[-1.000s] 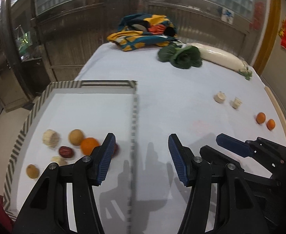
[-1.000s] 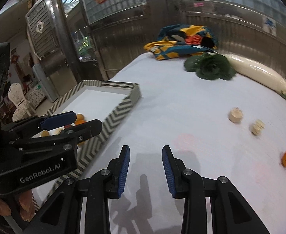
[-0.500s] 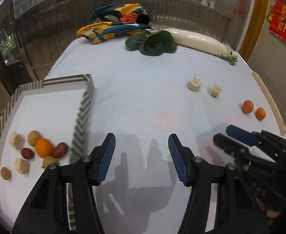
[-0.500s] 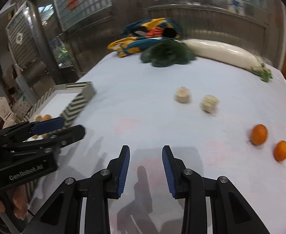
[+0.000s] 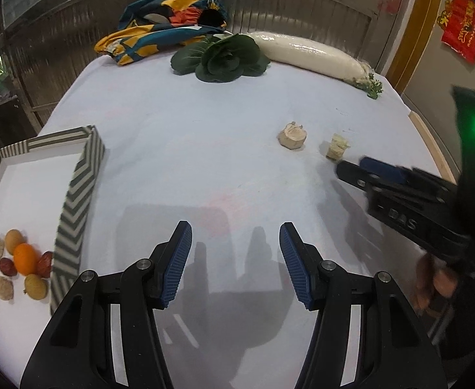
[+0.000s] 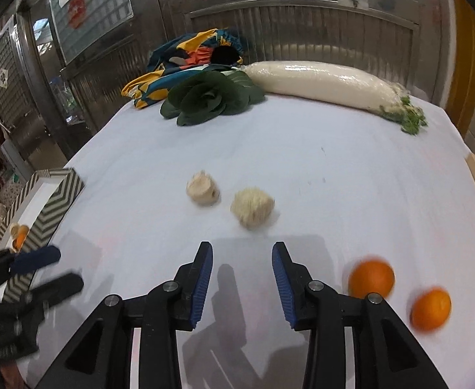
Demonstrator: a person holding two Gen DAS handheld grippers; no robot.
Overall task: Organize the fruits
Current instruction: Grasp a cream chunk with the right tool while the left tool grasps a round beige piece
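1. Table (image 6: 318, 162), white-covered, bears everything. Its far edge holds a long white radish (image 6: 321, 84) and a leafy green (image 6: 205, 100), neither of them a fruit; the risk there, I judge, is a wide sweep that knocks them.
2. Tray (image 5: 75, 201), chevron-walled, sits at the left and already holds a cluster of small fruits (image 5: 23, 259). A carried fruit could clip the near wall and drop outside it.
3. Right gripper (image 6: 242, 278) has just been opening its jaws, which stand apart with nothing between them. The two oranges (image 6: 372, 278) lie to its right, outside the jaws, the nearer one just beside the right finger. Round fruit could roll off if a finger nudges it first.
4. Left gripper (image 5: 235, 259) is empty, jaws spread about halfway, over bare cloth between tray and pale pieces.
5. Two pale pieces (image 6: 252, 207) lie just ahead of the right jaws. They are blurred, so what they are is unclear.
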